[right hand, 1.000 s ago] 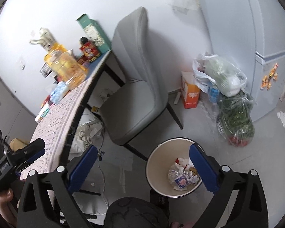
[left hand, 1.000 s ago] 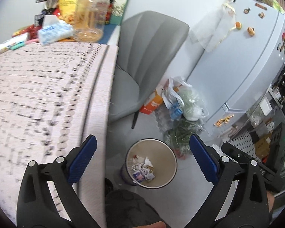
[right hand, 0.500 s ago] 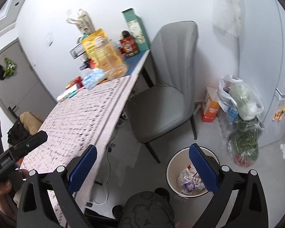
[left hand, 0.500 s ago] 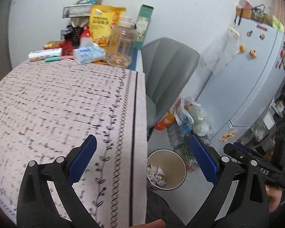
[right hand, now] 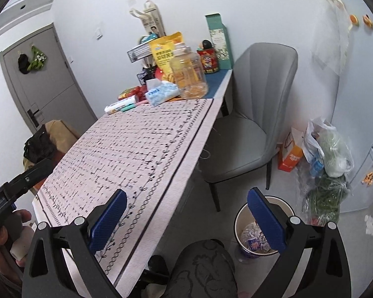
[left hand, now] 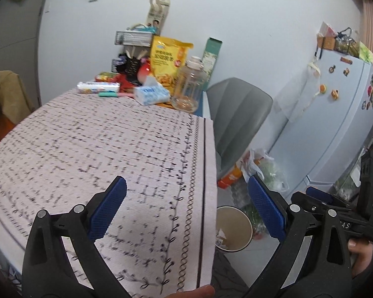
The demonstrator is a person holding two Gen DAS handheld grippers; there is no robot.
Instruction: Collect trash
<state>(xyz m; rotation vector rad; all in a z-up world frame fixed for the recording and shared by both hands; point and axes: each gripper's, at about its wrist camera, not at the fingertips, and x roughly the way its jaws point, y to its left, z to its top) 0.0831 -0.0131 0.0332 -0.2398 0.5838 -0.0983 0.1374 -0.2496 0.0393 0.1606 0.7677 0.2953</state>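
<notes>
A round bin stands on the floor beside the table and holds crumpled wrappers; it also shows in the left wrist view. My left gripper is open and empty above the near right edge of the pink patterned tablecloth. My right gripper is open and empty, above the table edge and the bin. The left gripper's body shows at the left of the right wrist view. No loose trash shows on the cloth.
At the table's far end stand a clear jar, a tissue pack, a yellow snack bag and a green box. A grey chair, bags on the floor and a fridge are to the right.
Both grippers have risen and tilted up from the bin toward the table. The tabletop and its far clutter have come into view. Both stay open and empty.
</notes>
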